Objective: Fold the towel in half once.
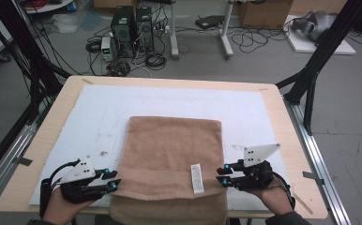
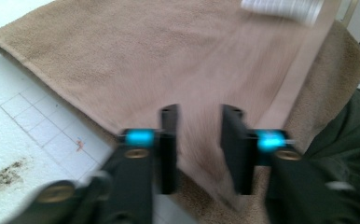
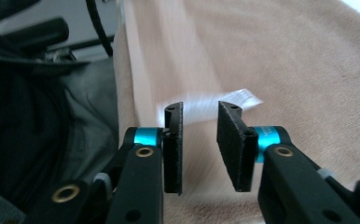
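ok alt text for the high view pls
A tan folded towel lies on a white mat, its near edge hanging over the table. The left hand-held gripper and right hand-held gripper sit open at its two sides.

Lab or workshop, computer towers (image 1: 132,30) and tangled cables (image 1: 155,58) on grey floor, black framing (image 1: 317,61)

In the high view the brown towel (image 1: 172,154) runs over the worktop's (image 1: 282,126) edge at six o'clock, its lower end cut off by the frame. The white label (image 1: 197,178) is too small to read. In both gripper views the towel and label smear with motion blur.
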The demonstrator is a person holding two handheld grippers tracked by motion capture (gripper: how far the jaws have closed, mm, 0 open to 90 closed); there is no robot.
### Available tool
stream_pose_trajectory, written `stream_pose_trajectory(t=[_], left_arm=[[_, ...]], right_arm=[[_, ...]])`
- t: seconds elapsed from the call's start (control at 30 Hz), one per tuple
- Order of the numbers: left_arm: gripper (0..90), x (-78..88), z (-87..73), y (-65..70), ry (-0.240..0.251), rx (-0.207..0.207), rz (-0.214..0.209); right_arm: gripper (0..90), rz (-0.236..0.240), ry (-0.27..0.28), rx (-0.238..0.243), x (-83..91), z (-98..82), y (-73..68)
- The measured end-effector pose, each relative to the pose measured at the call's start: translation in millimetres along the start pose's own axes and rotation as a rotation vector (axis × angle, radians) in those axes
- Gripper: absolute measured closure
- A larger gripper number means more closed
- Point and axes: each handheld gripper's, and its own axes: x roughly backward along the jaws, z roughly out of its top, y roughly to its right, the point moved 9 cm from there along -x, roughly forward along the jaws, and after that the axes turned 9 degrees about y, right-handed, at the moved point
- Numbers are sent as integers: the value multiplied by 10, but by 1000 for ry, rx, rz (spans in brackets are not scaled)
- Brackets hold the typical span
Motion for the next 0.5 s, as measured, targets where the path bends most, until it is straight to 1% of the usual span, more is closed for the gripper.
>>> stream_pose_trajectory(t=[0.03,0.07,0.13,0.17,0.2,0.23,0.27,0.3,0.33,0.37,0.4,0.43,0.47,0.5], left_arm=[[583,-24,25,-36,3,-7,5],[569,-78,69,-104,10,-18,20],[535,-178,130,-221,21,-14,42],[525,-238,162,-307,25,-18,64],[516,-300,193,-408,32,-6,88],[507,-363,225,-503,47,25,97],[503,-426,248,-604,54,36,117],[508,-487,257,-707,53,43,139],[518,-551,258,-807,49,48,156],[529,-618,236,-918,33,53,189],[530,-692,205,-1014,9,89,196],[526,-764,180,-1090,3,119,193],[528,-824,152,-1167,-2,139,207],[524,-882,135,-1233,6,169,215]], right_arm=[[634,-16,4,-12,-9,4,66],[619,-29,3,-19,-24,3,128],[566,-81,-9,-36,-89,-7,328],[550,-94,-20,-44,-117,-15,402],[532,-94,-22,-65,-157,-14,497],[513,-116,-25,-74,-186,-9,607],[506,-148,-30,-75,-208,-5,726],[497,-165,-31,-93,-229,0,838],[480,-193,-38,-97,-251,-1,962],[443,-244,-58,-78,-271,-19,1101],[413,-284,-79,-81,-297,-57,1227],[402,-305,-97,-105,-334,-115,1352],[399,-325,-106,-135,-365,-176,1470],[396,-351,-94,-157,-392,-219,1577]])
